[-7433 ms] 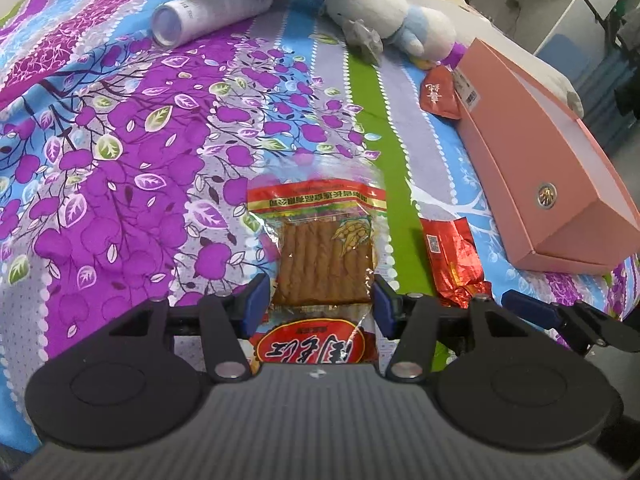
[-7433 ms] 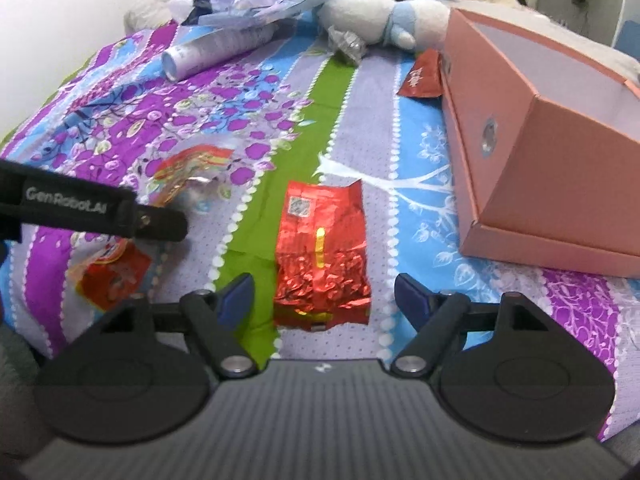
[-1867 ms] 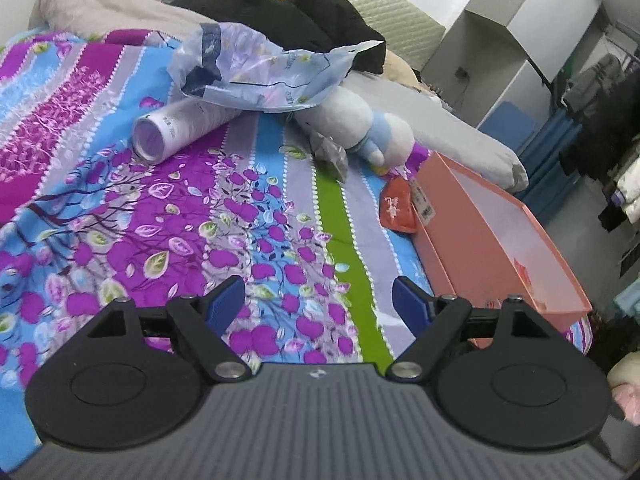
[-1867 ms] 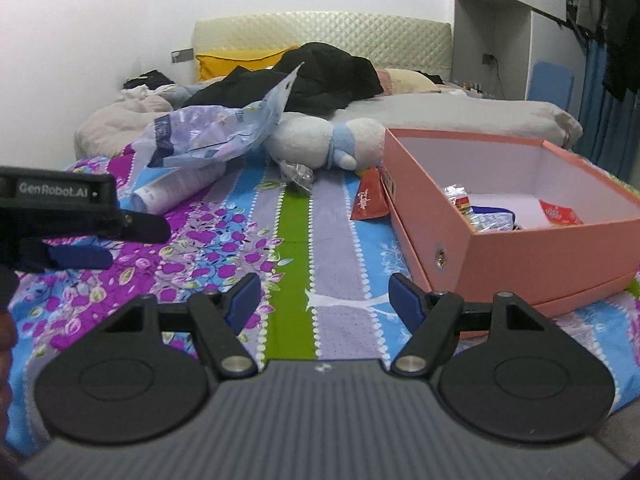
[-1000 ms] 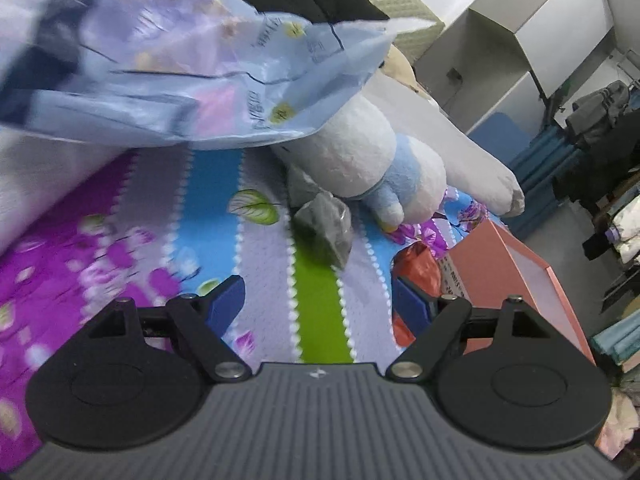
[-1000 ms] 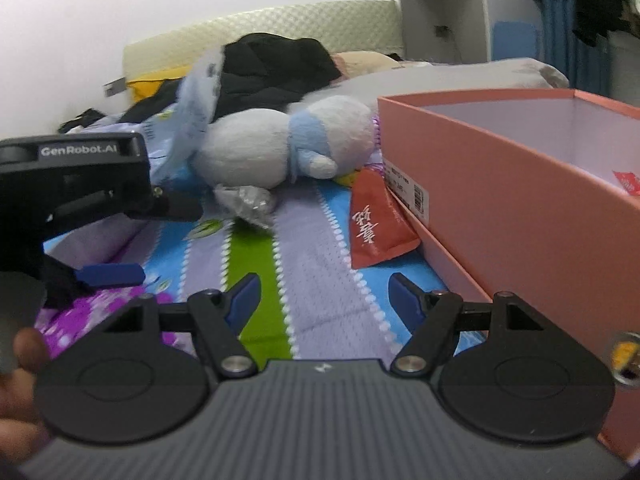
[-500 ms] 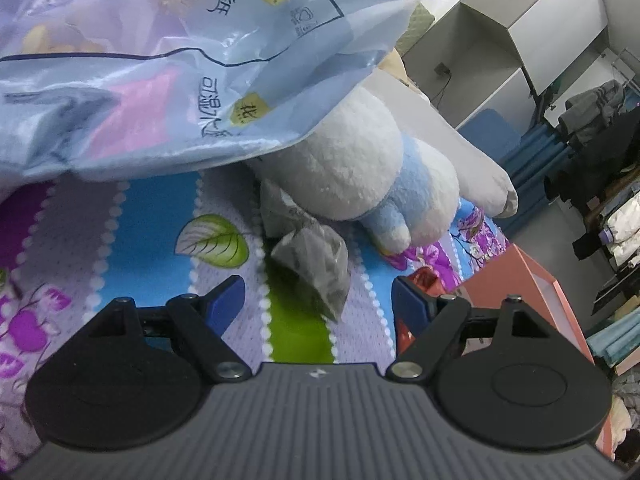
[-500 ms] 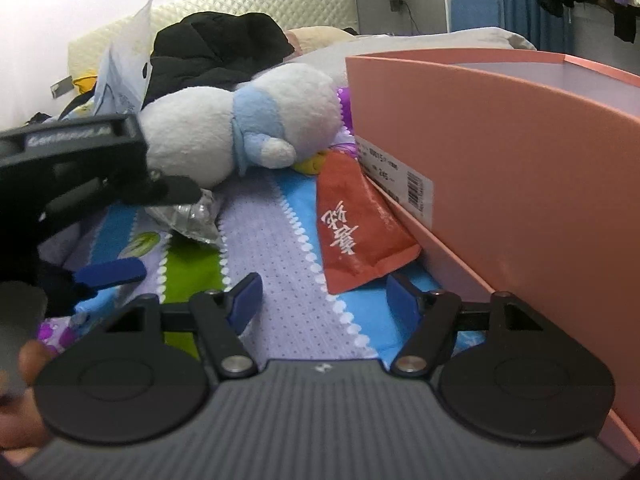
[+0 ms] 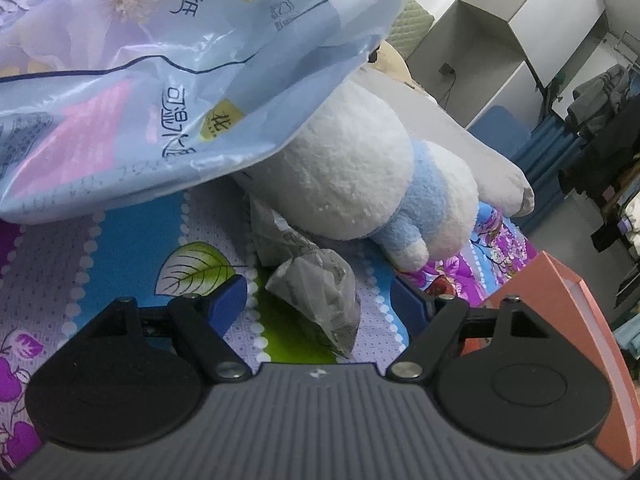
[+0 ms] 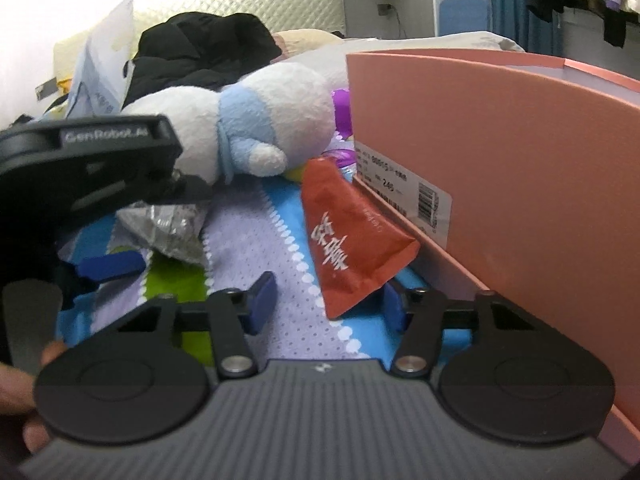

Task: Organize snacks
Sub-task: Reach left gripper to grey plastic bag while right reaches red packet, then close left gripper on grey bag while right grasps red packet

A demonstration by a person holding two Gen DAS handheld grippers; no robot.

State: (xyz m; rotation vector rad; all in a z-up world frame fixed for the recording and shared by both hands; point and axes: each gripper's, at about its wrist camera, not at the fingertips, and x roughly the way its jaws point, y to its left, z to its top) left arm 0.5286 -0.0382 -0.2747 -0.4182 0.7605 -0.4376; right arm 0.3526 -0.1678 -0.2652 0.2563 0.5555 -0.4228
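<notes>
A crumpled silver snack packet [image 9: 316,284] lies on the floral bedspread against a white and blue plush toy [image 9: 360,184]. My left gripper [image 9: 318,308] is open, its blue fingertips on either side of the packet's near end. The packet also shows in the right wrist view [image 10: 168,232]. A red snack packet [image 10: 348,240] with white characters leans against the pink box [image 10: 500,152]. My right gripper [image 10: 328,304] is open with the red packet's lower corner between its fingertips.
A large pale blue plastic bag [image 9: 160,72] hangs over the plush toy. The pink box's corner [image 9: 560,300] is at the right in the left wrist view. Black clothes [image 10: 200,48] and pillows lie at the bed's head. The left gripper's body [image 10: 80,168] fills the right view's left side.
Both grippers have moved forward and lower. The silver packet now sits between the left fingertips, and the red packet's corner between the right fingertips. Both stay open.
</notes>
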